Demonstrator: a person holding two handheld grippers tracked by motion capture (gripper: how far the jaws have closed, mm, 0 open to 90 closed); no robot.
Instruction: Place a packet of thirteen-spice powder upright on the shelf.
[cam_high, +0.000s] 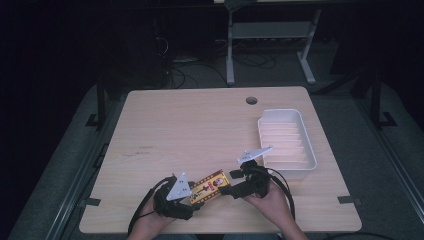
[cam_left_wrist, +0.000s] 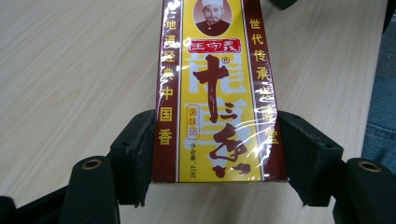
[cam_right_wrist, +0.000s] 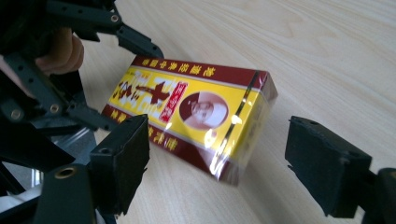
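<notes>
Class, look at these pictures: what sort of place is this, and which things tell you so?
Probably a lab or workshop, not a home. A bare wooden table stands on grey floor, with loose cables and another desk's metal frame behind it. A person works a seasoning box with handheld grippers.

Left gripper (cam_high: 192, 192): low at the near edge, aimed forward and to the right, jaws pressed against both long sides of the box (cam_left_wrist: 215, 93), gripping its near end.
Right gripper (cam_high: 231, 182): just right of the left one, aimed left, jaws spread wide on either side of the box's far end, not touching it.
Left hand (cam_high: 150, 222): wrapped round the left gripper's body from below.
Right hand (cam_high: 270, 200): cupping the right gripper from behind, forearm entering from the bottom edge.
</notes>
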